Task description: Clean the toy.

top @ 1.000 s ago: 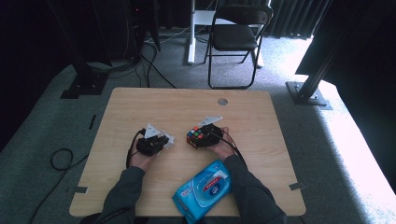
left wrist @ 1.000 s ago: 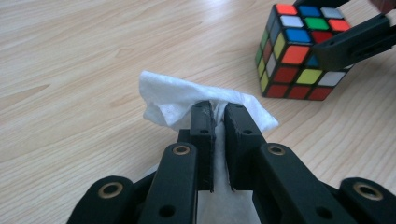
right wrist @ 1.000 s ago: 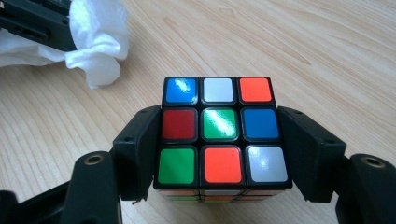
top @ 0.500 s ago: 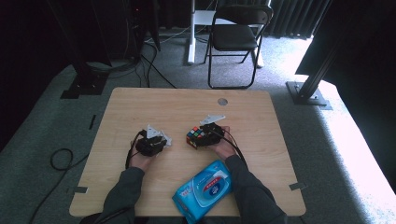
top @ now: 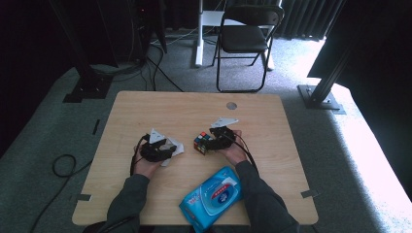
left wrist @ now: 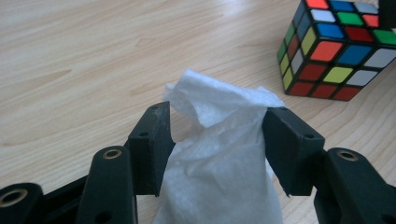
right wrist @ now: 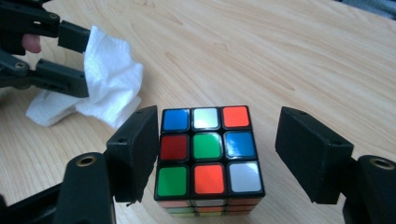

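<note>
A crumpled white wipe [left wrist: 219, 163] lies on the table between the jaws of my left gripper [left wrist: 217, 133]. Those jaws have just been opening and now stand open, with the loose wipe still brushing them. In the high view the left gripper [top: 171, 148] and the wipe [top: 177, 148] sit left of centre. A scrambled colour cube [right wrist: 205, 147] rests on the table between the jaws of my right gripper [right wrist: 219, 149]. They have opened a little: the left jaw is against the cube and the right jaw stands clear. The cube [top: 202, 142] lies just right of the wipe [right wrist: 109, 81].
A blue pack of wipes [top: 213, 198] lies near the table's front edge between the forearms. The wooden table [top: 160, 111] has a round hole [top: 231, 105] at the back. A folding chair [top: 245, 39] stands beyond it.
Both hands stay where they were beside the wipe and the cube. The high view is too far off to show the jaws spreading.
</note>
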Demonstrator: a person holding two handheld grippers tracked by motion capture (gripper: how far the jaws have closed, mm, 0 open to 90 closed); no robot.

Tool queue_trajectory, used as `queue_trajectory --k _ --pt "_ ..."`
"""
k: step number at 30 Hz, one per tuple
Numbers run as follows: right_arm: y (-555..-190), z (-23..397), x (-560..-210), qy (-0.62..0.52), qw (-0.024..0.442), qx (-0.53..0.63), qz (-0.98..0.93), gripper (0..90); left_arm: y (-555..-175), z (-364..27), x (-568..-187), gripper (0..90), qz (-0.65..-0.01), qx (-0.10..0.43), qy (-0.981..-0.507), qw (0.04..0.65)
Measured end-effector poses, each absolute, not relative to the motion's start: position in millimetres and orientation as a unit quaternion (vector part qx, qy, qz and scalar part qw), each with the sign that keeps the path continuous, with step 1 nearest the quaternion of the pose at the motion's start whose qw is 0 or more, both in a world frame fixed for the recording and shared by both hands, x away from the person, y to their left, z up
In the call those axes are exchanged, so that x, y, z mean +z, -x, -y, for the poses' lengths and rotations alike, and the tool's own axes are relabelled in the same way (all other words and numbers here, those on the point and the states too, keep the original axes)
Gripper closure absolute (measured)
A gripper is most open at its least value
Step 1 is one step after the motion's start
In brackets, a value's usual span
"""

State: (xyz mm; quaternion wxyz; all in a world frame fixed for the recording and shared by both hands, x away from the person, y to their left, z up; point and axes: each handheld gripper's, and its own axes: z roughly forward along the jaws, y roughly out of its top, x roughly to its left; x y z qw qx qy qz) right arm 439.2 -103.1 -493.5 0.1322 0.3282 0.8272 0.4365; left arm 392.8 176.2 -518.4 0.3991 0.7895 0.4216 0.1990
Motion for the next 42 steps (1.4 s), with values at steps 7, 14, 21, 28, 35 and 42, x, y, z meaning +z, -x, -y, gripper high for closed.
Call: queue_trajectory --k 7,14,21,28,35,42 --pt "-439.9 108.3 -490.6 -0.333 0.137 0.444 -0.821 30.3 -390.8 -180.5 -513.6 42.1 -0.425 0.203 -0.787 0.399" --pt "-440.1 111.1 -489.9 -0.337 0.142 0.446 -0.817 30.3 -387.6 -187.5 -512.1 41.6 -0.424 0.194 -0.794 0.391" --pt "-439.8 113.7 -488.6 -0.340 0.145 0.448 -0.814 30.3 -384.6 -196.5 -513.0 48.0 -0.435 0.189 -0.792 0.385" --pt "-439.7 115.5 -488.4 -0.344 0.147 0.450 -0.811 30.3 -382.8 -205.1 -507.5 46.0 -0.442 0.192 -0.781 0.398" --pt "-440.0 118.1 -488.0 -0.346 0.149 0.453 -0.808 30.4 -378.7 -213.3 -500.7 43.9 -0.446 0.198 -0.768 0.415" --pt "-439.3 127.8 -487.9 -0.358 0.150 0.464 -0.796 32.3 -378.8 -215.7 -501.7 43.7 -0.454 0.197 -0.761 0.420"
